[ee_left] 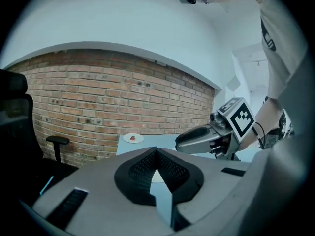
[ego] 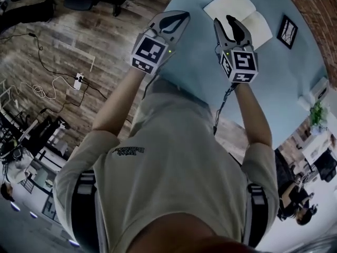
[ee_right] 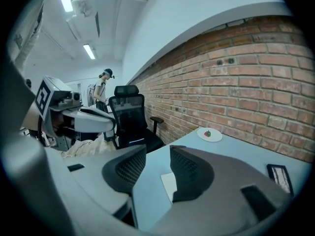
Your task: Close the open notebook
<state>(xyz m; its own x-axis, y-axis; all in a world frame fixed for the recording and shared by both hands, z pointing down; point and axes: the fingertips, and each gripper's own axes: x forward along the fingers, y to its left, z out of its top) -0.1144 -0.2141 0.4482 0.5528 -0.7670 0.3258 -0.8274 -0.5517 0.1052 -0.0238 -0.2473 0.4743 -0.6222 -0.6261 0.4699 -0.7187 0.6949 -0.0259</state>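
Notebook (ego: 234,7) open, dark frame (ego: 287,31) beside (plate (ee_right: 209,134) farther)

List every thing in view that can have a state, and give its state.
notebook: open, lying flat on the table.
left gripper: shut, empty.
right gripper: open, nothing between its jaws.
plate: on the table, holding one small red thing.
office chair: empty.

No legible text. A line of print on the person's shirt (ego: 128,151) is too small to read.
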